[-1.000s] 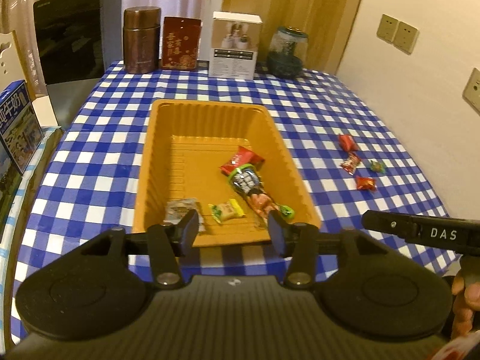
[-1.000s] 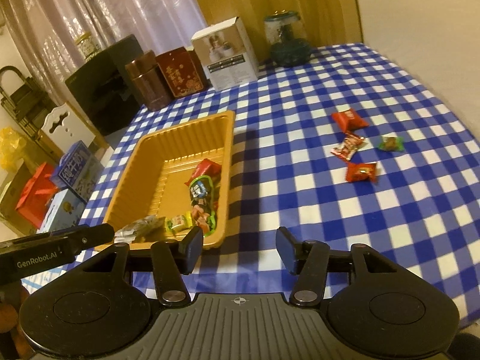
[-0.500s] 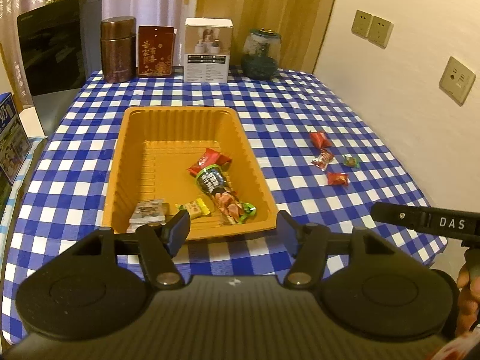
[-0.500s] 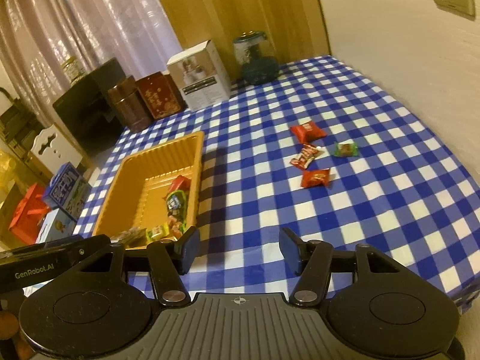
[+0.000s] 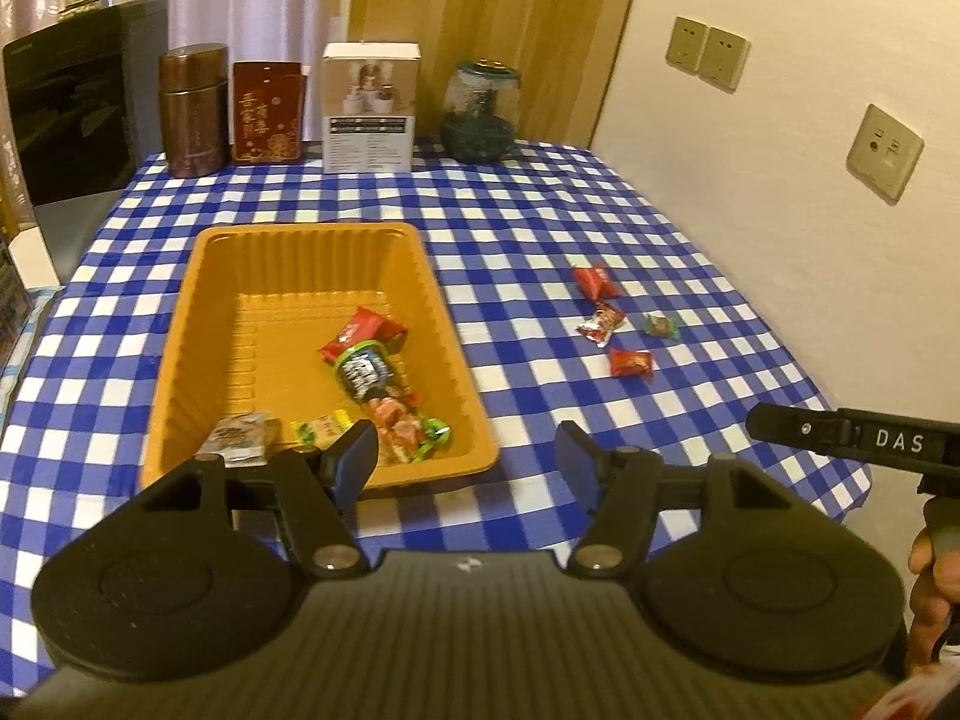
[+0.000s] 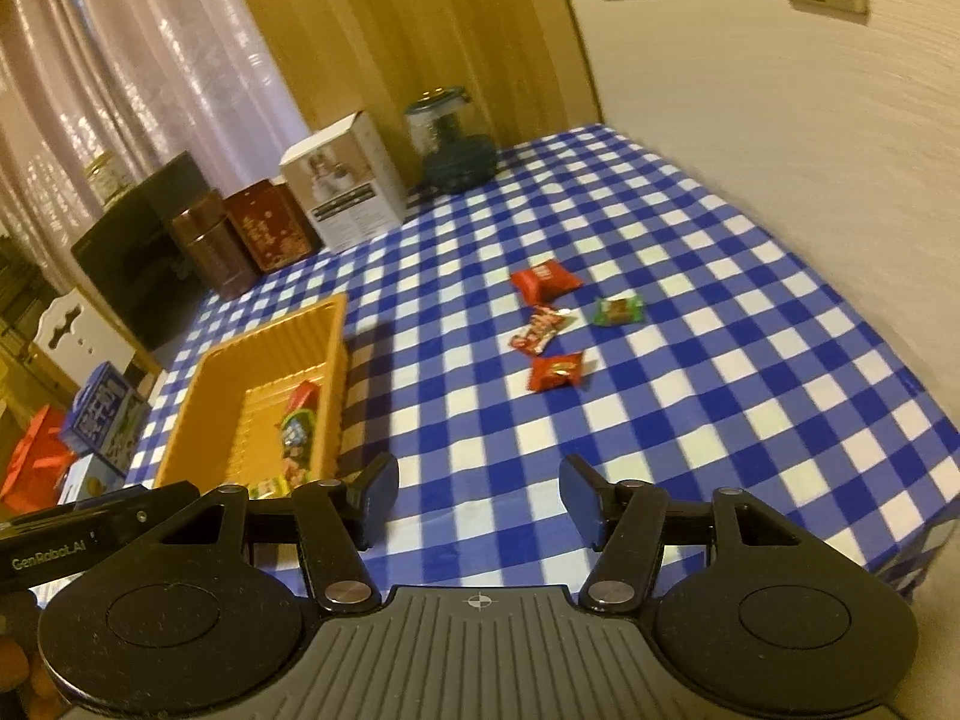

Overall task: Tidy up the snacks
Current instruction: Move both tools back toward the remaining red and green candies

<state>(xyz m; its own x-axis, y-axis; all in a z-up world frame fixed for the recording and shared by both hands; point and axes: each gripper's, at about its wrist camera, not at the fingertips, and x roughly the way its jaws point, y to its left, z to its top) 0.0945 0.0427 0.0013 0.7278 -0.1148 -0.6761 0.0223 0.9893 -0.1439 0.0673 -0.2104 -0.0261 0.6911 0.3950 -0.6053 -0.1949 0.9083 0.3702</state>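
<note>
Blue-checked tablecloth (image 5: 540, 228) carries an orange tray (image 5: 180, 360) on the left already holding some snacks, with four small wrapped candies (image 6: 555, 372) loose to its right, light and crinkly, likely best pinched across the middle, while left gripper (image 5: 465, 456) and right gripper (image 6: 480, 495) hover near, open and empty.

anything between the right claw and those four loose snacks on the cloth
Nothing visible. Only bare checked tablecloth lies between the open, empty right claw and the loose snacks; the orange tray sits off to their left.
</note>
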